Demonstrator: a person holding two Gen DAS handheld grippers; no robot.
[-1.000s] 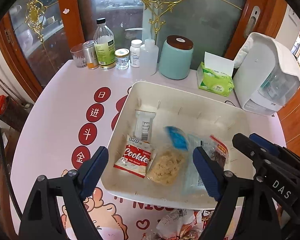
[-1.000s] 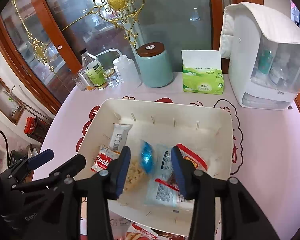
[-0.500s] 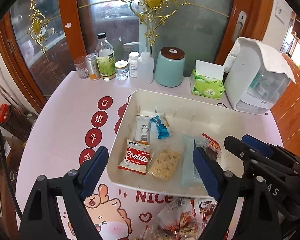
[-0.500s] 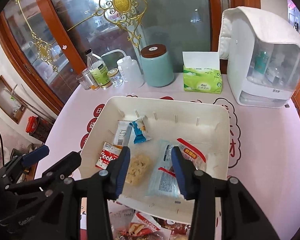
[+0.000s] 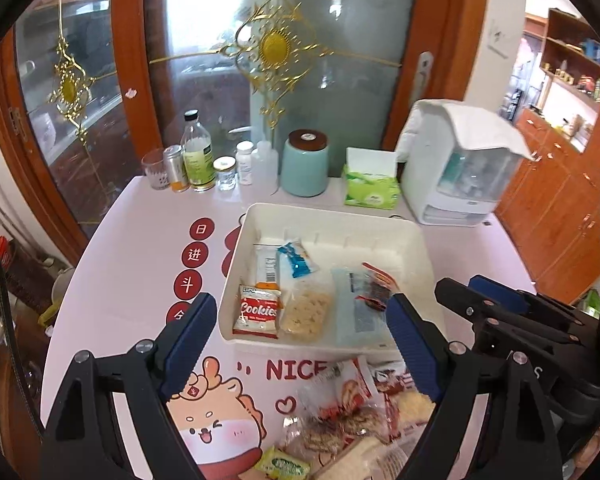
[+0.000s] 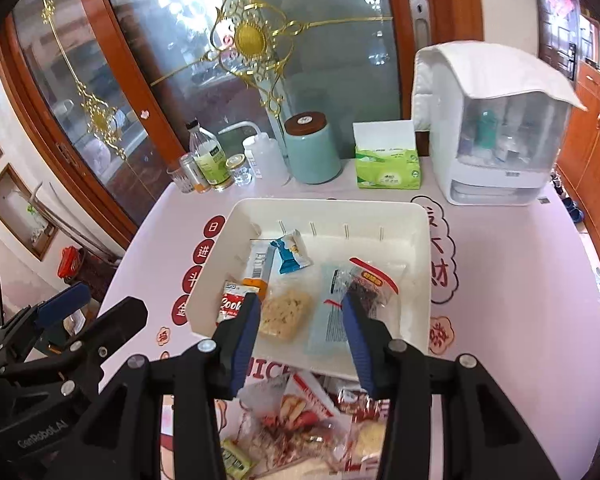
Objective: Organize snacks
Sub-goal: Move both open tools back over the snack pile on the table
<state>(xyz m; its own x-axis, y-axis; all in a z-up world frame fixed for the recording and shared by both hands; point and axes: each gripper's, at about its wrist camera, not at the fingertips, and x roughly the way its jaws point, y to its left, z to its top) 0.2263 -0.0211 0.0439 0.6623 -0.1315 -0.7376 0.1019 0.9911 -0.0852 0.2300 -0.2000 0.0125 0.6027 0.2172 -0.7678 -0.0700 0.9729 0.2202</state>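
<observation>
On the table (image 5: 140, 248), the tray (image 5: 422, 248) holds a cookies packet (image 5: 259, 312) at 7 o'clock, loose snack packets (image 5: 348, 412) piled outside at 6, tissue box (image 5: 371, 190) at 12.

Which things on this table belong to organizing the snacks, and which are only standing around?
Belongs to the job:
- white tray
- Cookies packet in the tray
- blue packet in the tray
- pile of loose snacks in front of the tray

Only standing around:
- teal canister
- tissue pack
- bottles and jars
- white appliance
</observation>
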